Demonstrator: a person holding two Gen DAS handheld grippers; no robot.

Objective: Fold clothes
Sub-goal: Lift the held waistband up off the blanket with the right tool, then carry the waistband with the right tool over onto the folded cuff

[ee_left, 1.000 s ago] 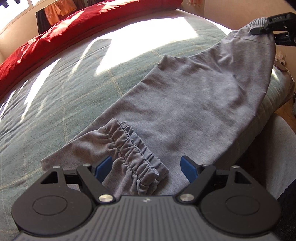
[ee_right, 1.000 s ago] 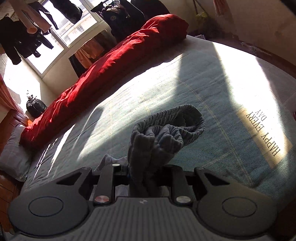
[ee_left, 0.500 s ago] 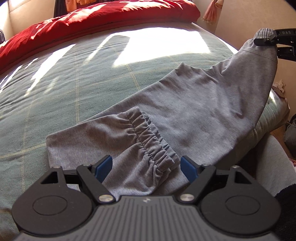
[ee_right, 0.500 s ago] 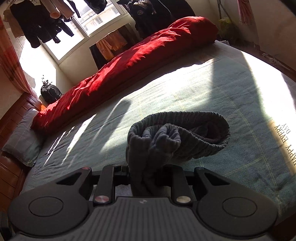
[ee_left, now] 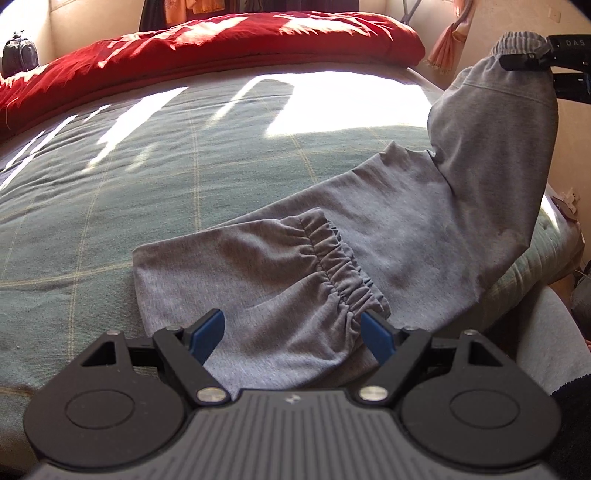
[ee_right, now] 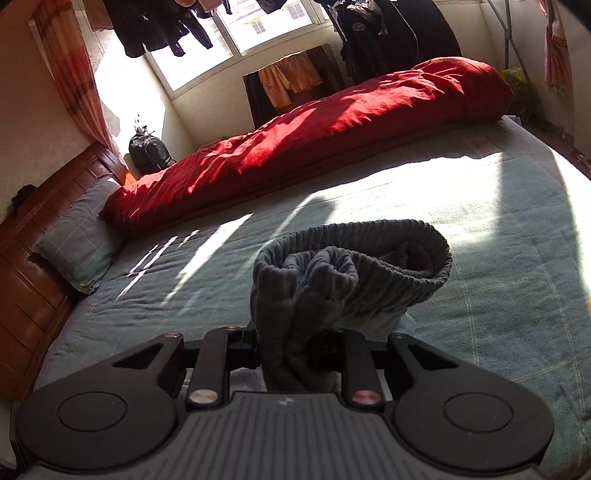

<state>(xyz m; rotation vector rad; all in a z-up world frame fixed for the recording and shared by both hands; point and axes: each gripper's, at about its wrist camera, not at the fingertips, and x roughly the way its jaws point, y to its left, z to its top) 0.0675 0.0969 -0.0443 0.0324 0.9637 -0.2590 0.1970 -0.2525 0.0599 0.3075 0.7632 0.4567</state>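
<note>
Two tongs, one pair of grey pants (ee_left: 424, 229) on the bed (ee_left: 147, 177)
Right tongs (ee_right: 291, 347) were clamped on the waistband (ee_right: 351, 266); left tongs (ee_left: 293, 336) gaped wide, gripping nothing.

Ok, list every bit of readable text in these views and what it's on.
"DAS": white letters on the right gripper, seen in the left wrist view; cut off at the frame edge.
Round badge on the dark jacket hanging by the window: too small to read.
Nothing else legible.
</note>
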